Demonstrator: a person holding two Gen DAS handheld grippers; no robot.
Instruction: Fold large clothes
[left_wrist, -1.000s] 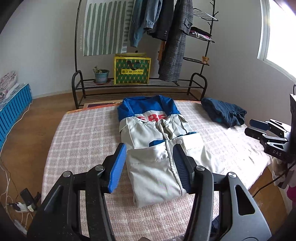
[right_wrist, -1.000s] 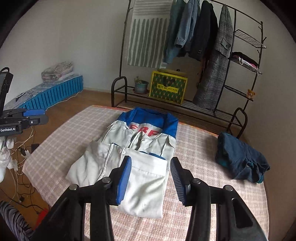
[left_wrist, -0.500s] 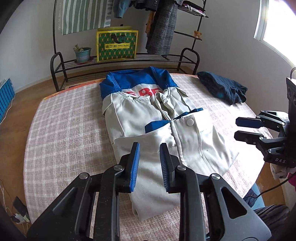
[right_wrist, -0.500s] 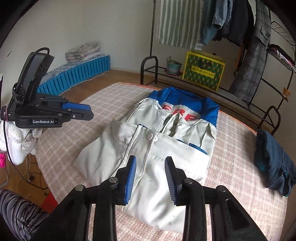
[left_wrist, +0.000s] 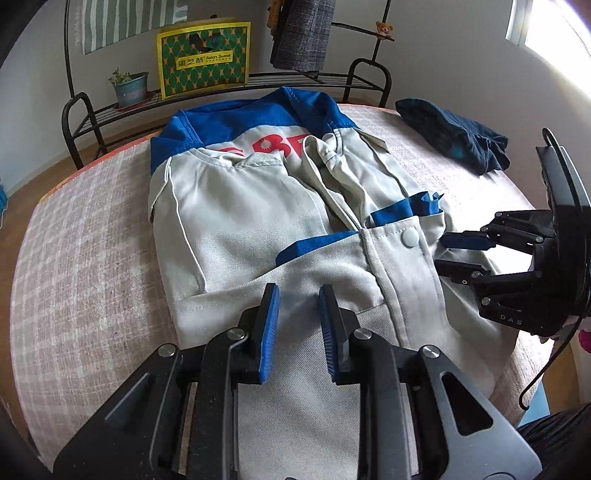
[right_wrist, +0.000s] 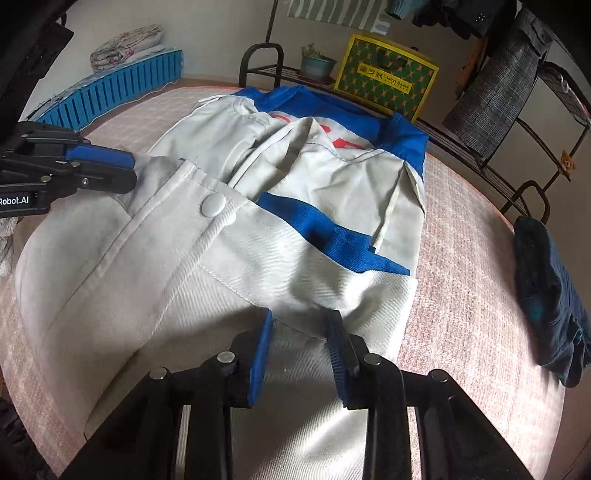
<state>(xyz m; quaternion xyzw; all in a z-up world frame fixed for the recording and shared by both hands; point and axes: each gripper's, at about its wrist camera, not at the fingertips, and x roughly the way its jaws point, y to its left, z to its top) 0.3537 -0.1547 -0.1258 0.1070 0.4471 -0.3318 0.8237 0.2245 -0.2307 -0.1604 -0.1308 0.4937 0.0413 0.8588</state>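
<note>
A grey-white jacket (left_wrist: 236, 221) with a blue collar and red letters lies partly folded on the table, its lower part folded up; it fills the right wrist view (right_wrist: 207, 266) too. My left gripper (left_wrist: 297, 295) is open with a narrow gap, low over the folded lower edge. My right gripper (right_wrist: 298, 317) is open just above the same fold near the blue trim. Each gripper shows in the other's view: the right one (left_wrist: 454, 251) at the jacket's right side, the left one (right_wrist: 122, 170) at its left side.
A checked pink cloth covers the round table (left_wrist: 74, 258). A folded dark blue garment (left_wrist: 450, 133) lies at the far right of it (right_wrist: 546, 295). Behind stand a black clothes rack (left_wrist: 77, 122) with a plant pot (left_wrist: 131, 86) and a yellow-green bag (left_wrist: 203, 55).
Both grippers have dropped down and forward, close over the jacket's folded lower part. Their jaws have narrowed compared with a second ago.
</note>
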